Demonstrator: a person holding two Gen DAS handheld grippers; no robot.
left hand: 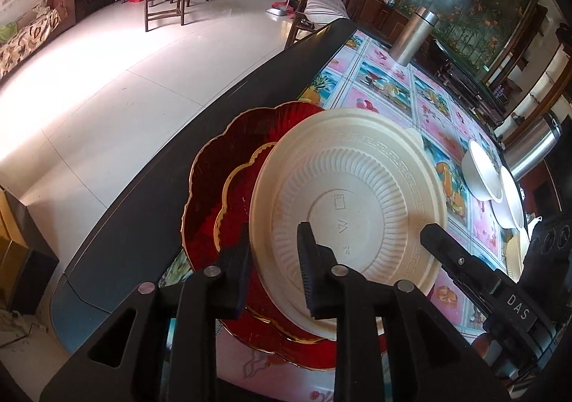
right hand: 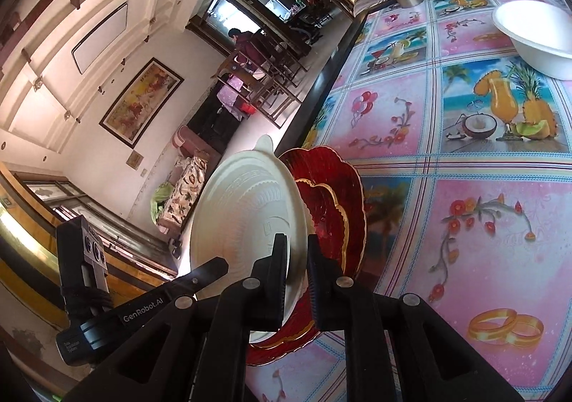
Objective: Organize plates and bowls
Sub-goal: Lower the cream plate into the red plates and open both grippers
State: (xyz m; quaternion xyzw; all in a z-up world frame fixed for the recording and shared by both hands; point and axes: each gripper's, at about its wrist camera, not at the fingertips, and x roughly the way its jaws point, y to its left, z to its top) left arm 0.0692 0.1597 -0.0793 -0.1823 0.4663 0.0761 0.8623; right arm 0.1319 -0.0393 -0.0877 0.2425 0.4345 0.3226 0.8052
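The cream plate (left hand: pixel 350 209) sits tilted over two stacked red scalloped plates (left hand: pixel 214 187) near the dark front edge of the table (left hand: pixel 393 87), which wears a pink fruit-print cloth. The left gripper (left hand: pixel 273 269) has its jaws parted around the near rim of the cream plate, one finger on each side; the pads look clear of the plastic, so it seems to be bracketing the rim, not pinching it. The right gripper (right hand: pixel 296 280) stands with its jaws nearly pressed together on the same plate's rim (right hand: pixel 250 223), and from its own view this looks like the only real grip. That is the risk as I judge it: a light, ribbed disposable plate carried by one narrow pinch at its edge can pivot or flex, slide off the glossy red plates and head for the table's front edge, which lies just beside the stack. A tug from the right gripper could also drag the upper red plate sideways, since the cream plate rests on it. Two white bowls (left hand: pixel 486 173) sit toward the far right side of the table, well apart from the stack, with a steel flask (left hand: pixel 414 37) near the far edge; neither is in the way.
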